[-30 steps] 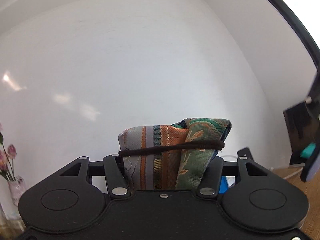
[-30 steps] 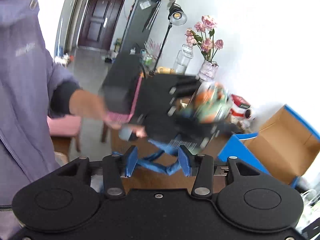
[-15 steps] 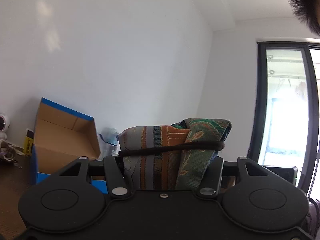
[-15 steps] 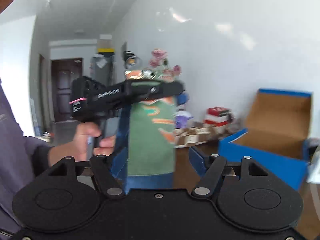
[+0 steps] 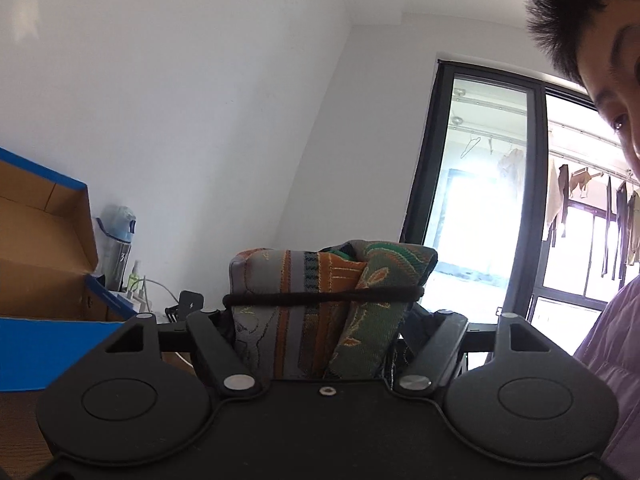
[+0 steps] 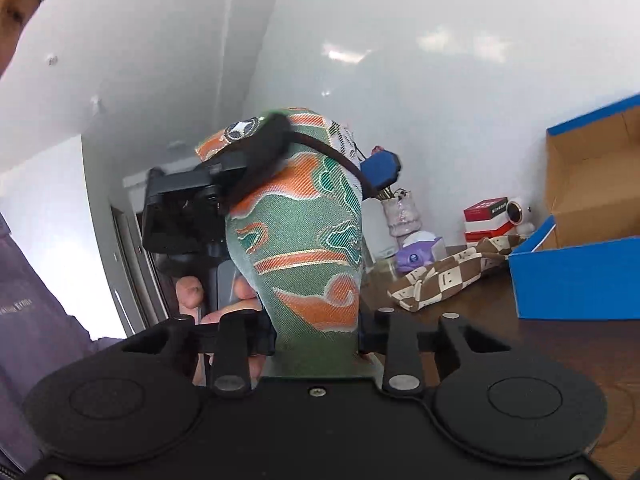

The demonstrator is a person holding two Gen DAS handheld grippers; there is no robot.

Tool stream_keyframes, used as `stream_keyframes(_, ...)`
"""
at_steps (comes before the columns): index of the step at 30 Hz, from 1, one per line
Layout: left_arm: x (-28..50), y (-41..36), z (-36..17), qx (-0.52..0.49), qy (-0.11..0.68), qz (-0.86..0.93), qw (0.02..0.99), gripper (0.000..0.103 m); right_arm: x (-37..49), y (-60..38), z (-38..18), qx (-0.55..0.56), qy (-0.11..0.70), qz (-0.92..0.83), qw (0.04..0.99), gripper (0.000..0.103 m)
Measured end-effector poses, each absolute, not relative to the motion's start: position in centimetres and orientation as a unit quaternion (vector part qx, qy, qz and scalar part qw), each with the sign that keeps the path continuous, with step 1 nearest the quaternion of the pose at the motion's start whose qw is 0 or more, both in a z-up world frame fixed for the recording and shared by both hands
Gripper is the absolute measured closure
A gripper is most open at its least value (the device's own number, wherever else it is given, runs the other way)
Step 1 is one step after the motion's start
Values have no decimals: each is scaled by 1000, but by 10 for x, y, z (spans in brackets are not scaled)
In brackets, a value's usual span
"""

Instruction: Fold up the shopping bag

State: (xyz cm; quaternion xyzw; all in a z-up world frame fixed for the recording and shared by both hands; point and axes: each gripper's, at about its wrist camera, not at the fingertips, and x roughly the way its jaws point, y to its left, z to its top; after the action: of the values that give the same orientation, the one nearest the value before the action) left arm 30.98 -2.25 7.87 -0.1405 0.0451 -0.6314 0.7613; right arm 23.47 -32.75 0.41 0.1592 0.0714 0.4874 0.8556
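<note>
Since half a second ago, left gripper (image 5: 320, 316) jaws opened off the shopping bag (image 6: 304, 248) roll; right gripper (image 6: 316, 332) just closed onto its lower end. Bag's airborne, left of blue box (image 6: 576, 284). Soft, light, slick weave; probably best gripped below elastic band (image 5: 320, 296).

A line of small pale lettering runs across my purple jacket (image 6: 18, 306) at the near left, too blurred to read. A white star in a circle sits near the top of the bag (image 6: 304, 248). The red box (image 6: 486, 216) at the far right has white print too small to read. The black stand (image 5: 191, 305) shows a lightning-bolt sign. The bottle (image 5: 118, 248) has a pale mark, unreadable.
</note>
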Motion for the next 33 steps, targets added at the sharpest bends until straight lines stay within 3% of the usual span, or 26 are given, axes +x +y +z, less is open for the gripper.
stream_keyframes(1, 306, -21, 78, -141, 44, -631, 762, 30, 235, -330, 4, 165, 67, 486, 855, 70)
stream_keyframes(2, 305, -17, 77, -142, 43, -632, 761, 11, 236, -330, 4, 169, 65, 485, 855, 70)
stream_keyframes(3, 304, -14, 75, -143, 42, -633, 759, 1, 239, -334, 3, 183, 62, 485, 853, 70)
stream_keyframes(7, 302, 7, 71, -162, 14, -630, 759, 0, 236, -360, 3, 235, 31, 453, 859, 70)
stream_keyframes(11, 310, -23, 70, -131, 65, -604, 783, 0, 233, -362, 14, 191, 20, 448, 873, 70)
stream_keyframes(15, 300, -56, 64, -70, 67, -616, 782, 0, 236, -341, 18, 139, 34, 464, 874, 69)
stream_keyframes(18, 309, -75, 53, -61, 111, -615, 778, 5, 236, -333, 17, 129, 39, 481, 866, 69)
stream_keyframes(19, 314, -76, 50, -73, 124, -622, 769, 13, 237, -332, 17, 123, 43, 481, 867, 69)
stream_keyframes(21, 315, -80, 49, -71, 129, -628, 764, 41, 239, -330, 17, 119, 54, 481, 867, 69)
stream_keyframes(22, 314, -81, 49, -72, 129, -629, 764, 48, 242, -331, 15, 125, 64, 481, 865, 69)
stream_keyframes(33, 324, -89, 30, -168, 164, -605, 761, 51, 256, -348, -8, 213, 101, 502, 832, 63)
